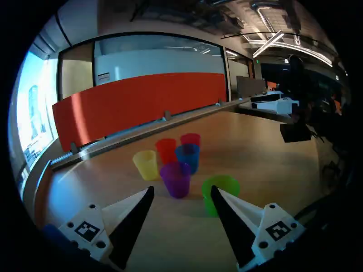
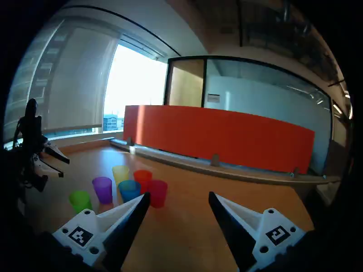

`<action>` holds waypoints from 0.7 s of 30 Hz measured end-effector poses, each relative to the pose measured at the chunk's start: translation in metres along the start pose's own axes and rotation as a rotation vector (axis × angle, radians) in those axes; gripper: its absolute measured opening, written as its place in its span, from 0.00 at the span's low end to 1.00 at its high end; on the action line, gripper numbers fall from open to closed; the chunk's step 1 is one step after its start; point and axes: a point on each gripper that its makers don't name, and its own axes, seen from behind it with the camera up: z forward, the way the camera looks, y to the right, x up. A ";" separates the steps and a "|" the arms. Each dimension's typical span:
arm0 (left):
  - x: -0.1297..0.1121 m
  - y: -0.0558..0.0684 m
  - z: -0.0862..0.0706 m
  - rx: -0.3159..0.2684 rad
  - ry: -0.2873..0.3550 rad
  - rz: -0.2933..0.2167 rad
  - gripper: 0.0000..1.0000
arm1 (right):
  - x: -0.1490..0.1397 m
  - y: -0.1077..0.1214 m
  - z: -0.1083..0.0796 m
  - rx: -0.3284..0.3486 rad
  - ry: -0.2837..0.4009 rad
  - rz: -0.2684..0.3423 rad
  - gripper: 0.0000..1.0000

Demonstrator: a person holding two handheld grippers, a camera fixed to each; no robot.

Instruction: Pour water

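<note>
Cups [image 1: 176, 179] were seen clustered on the table [image 1: 254, 145], just ahead of the left gripper [image 1: 182, 188], held wide open and empty; the right gripper [image 2: 179, 194] was likewise spread wide, nothing grasped.

Paired white-and-black tongs
On the left tongs [image 1: 182, 188] and right tongs [image 2: 179, 194], white wedge fingers [image 1: 119, 212] have black inner faces, a square black-and-white marker [image 1: 87, 230] and small screw holes [image 1: 92, 206].
</note>
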 end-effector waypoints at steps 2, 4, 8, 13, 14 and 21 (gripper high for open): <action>-0.007 0.007 0.003 -0.026 -0.030 0.023 0.93 | 0.000 -0.002 0.002 0.006 -0.001 -0.001 1.00; -0.013 0.013 0.005 -0.047 -0.057 0.045 0.93 | 0.000 -0.003 0.004 0.011 -0.004 -0.003 1.00; -0.023 0.021 0.010 -0.084 -0.097 0.075 0.93 | -0.001 -0.005 0.009 0.020 -0.010 -0.008 0.99; -0.032 0.032 0.016 -0.142 -0.140 0.088 0.93 | -0.001 -0.009 0.013 0.034 -0.018 -0.017 1.00; -0.034 0.035 0.017 -0.154 -0.148 0.087 0.93 | -0.001 -0.009 0.014 0.037 -0.019 -0.019 1.00; -0.046 0.050 0.025 -0.236 -0.200 0.070 0.93 | -0.005 -0.012 0.022 0.052 -0.029 -0.020 0.99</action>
